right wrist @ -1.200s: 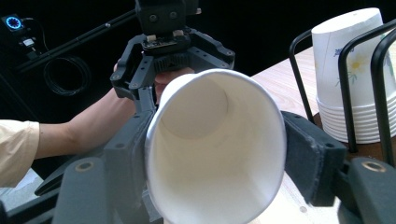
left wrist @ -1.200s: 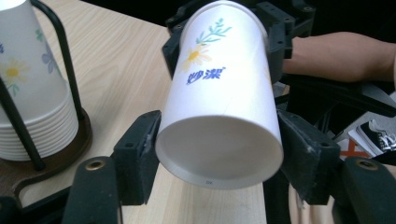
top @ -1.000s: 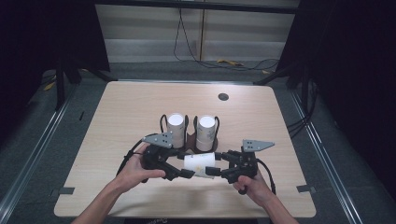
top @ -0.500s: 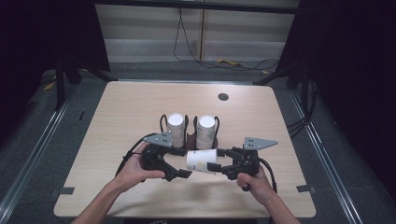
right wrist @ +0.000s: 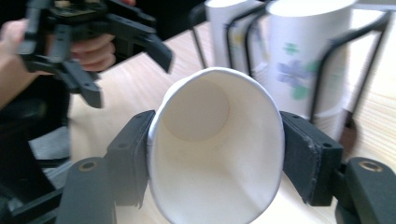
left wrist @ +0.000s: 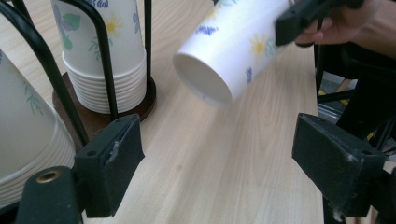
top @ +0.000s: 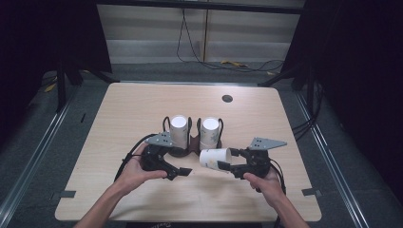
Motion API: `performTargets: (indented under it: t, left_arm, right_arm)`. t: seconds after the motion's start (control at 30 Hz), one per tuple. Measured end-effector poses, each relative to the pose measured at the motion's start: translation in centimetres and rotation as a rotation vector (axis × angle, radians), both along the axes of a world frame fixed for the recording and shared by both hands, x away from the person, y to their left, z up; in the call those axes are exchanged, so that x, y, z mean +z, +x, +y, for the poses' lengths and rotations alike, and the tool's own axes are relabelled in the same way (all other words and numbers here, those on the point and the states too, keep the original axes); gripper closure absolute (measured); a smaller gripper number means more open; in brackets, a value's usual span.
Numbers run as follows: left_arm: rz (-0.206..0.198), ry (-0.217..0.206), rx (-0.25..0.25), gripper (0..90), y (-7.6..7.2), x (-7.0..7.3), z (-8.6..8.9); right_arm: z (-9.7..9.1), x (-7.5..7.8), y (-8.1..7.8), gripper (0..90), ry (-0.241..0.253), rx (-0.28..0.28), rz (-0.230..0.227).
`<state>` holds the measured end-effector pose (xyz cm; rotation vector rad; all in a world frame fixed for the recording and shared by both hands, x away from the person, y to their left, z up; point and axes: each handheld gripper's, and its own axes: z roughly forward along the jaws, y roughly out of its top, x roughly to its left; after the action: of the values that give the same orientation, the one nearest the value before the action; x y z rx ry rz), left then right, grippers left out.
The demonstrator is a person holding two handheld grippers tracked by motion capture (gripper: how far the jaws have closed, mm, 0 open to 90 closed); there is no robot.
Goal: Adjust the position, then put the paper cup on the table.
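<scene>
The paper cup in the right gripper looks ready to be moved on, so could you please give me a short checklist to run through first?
1. Grip: the right gripper has its fingers pressed on both sides of the paper cup, squeezing the rim oval: ok, though deformed.
2. Left gripper released: open, apart from the cup: ok.
3. Cup orientation: on its side, closed bottom toward the left gripper: ok.
4. Cup off the table: cannot tell for sure.
5. Holder steady: both cup stacks upright in their wire frames: ok.
</scene>
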<state>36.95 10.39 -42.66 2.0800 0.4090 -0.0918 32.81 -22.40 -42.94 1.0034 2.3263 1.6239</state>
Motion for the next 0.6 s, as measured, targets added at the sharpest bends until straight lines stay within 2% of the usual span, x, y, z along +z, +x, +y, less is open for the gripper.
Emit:
performTargets:
  t: [0.17, 0.23, 0.47, 0.6]
  left_arm:
    - [0.001, 0.021, 0.010, 16.4, 0.0, -0.4, 0.4]
    - [0.006, 0.031, 0.018, 17.2, 0.0, -0.6, 0.7]
    - [0.003, 0.033, 0.039, 17.2, 0.1, -0.6, 1.2]
    - [0.004, 0.039, 0.040, 17.2, 0.2, -0.7, 1.2]
  right_arm:
    - [-1.0, 0.7, 0.0, 32.0, -0.072, -0.057, -0.012]
    - [-1.2, 0.8, -0.1, 31.9, -0.115, -0.074, -0.018]
    - [-2.1, 0.6, 0.3, 32.1, -0.196, -0.131, 0.011]
    - [-2.8, 0.8, 0.9, 32.2, -0.244, -0.167, 0.045]
